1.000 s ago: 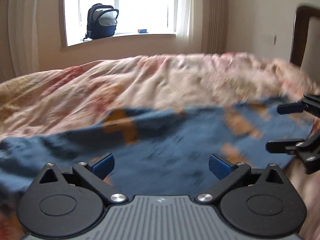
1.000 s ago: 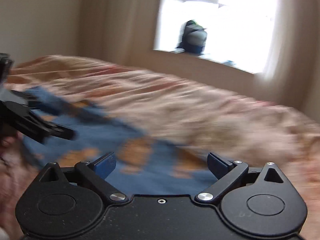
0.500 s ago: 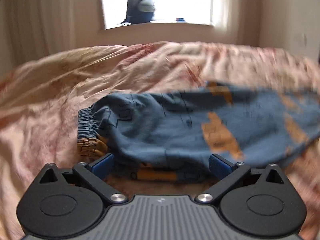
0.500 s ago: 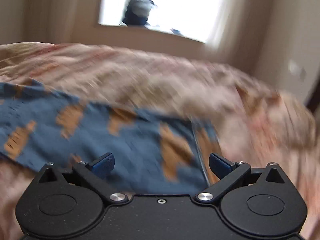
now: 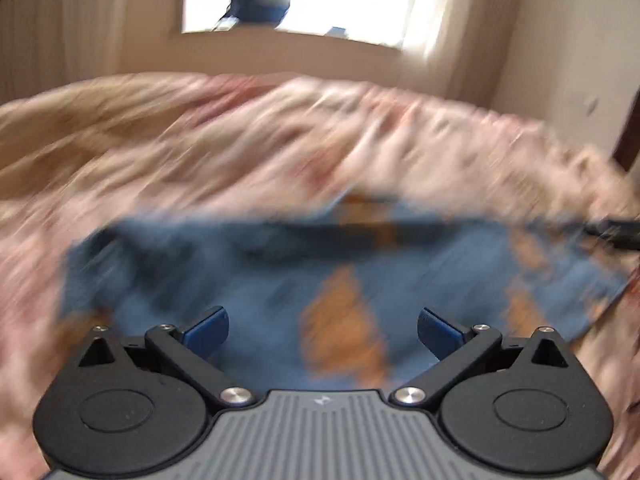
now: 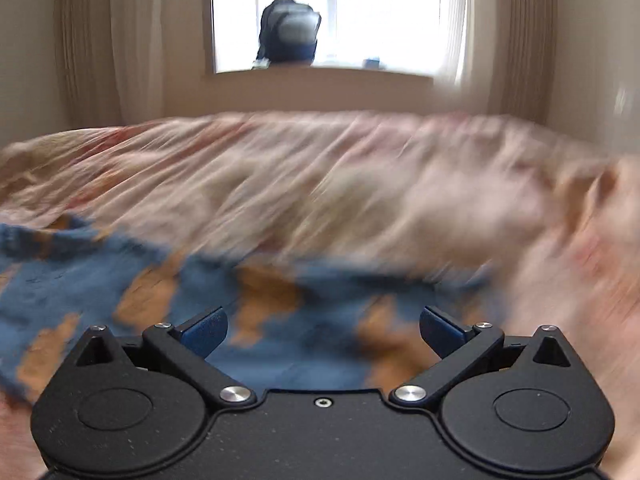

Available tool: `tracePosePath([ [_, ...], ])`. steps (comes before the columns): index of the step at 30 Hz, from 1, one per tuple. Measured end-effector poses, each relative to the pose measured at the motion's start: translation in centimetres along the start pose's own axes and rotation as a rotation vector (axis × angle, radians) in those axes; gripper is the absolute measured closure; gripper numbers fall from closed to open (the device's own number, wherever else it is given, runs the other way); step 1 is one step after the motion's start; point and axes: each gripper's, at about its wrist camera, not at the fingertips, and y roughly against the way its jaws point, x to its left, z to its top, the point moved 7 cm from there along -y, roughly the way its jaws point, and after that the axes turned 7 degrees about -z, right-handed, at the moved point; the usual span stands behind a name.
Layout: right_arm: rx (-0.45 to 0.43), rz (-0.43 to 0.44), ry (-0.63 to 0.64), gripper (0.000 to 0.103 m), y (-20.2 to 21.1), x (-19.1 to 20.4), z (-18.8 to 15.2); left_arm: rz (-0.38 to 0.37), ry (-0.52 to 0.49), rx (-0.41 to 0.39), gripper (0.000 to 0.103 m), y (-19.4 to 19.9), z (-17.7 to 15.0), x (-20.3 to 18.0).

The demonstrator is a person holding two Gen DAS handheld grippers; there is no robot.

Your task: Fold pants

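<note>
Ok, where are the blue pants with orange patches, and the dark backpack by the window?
Blue pants with orange patches (image 5: 280, 280): left wrist view, on the blue cloth.
Dark backpack (image 6: 288, 34): right wrist view, on its front.

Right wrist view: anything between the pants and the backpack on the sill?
Only the floral bedspread, then bare wall under the sill, between pants and backpack.

pants (image 5: 280, 280): 1 | gripper: 2 – left gripper (image 5: 322, 330), right gripper (image 6: 323, 330) | bedspread (image 6: 320, 176): 1 | backpack (image 6: 289, 32): 1 | window (image 6: 380, 12): 1
</note>
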Motion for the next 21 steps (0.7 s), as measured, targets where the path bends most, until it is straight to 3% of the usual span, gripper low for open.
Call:
tracePosePath([
  [4,0.069,0.011,-0.015,0.001,-3.8,-1.5,0.7,-0.066,-0.043,-0.049,0.0,-5.9,2.8,-4.4],
  [6,0.064,-0.046,-0.031,0.001,-5.4,-2.9,0.4,-0.079,0.005,-0.006,0.0,-9.4,2.5,-5.5],
  [8,0.074,-0.118,-0.031,0.001,-6.5,-4.7,-0.1,-0.031,0.021,0.021,0.0,-11.6,1.3,-5.7],
  [11,0.04,-0.152,-0.047,0.001,-6.6,-7.0,-0.4,-0.002,-0.165,0.019,0.0,-10.9,-0.2,-6.7],
  [14,0.0,-0.164,-0.045,0.001,-5.3,-7.2,0.7,-0.031,-0.216,0.034,0.0,-7.4,-0.7,-5.8],
  [17,-0.069,-0.02,0.034,0.001,-4.2,-3.4,3.1,-0.023,-0.159,0.007,0.0,-4.3,0.7,-3.2],
  [21,-0.071,0.342,0.087,0.001,-4.8,5.5,6.1,0.098,-0.114,-0.023,0.0,-1.8,3.9,3.1],
])
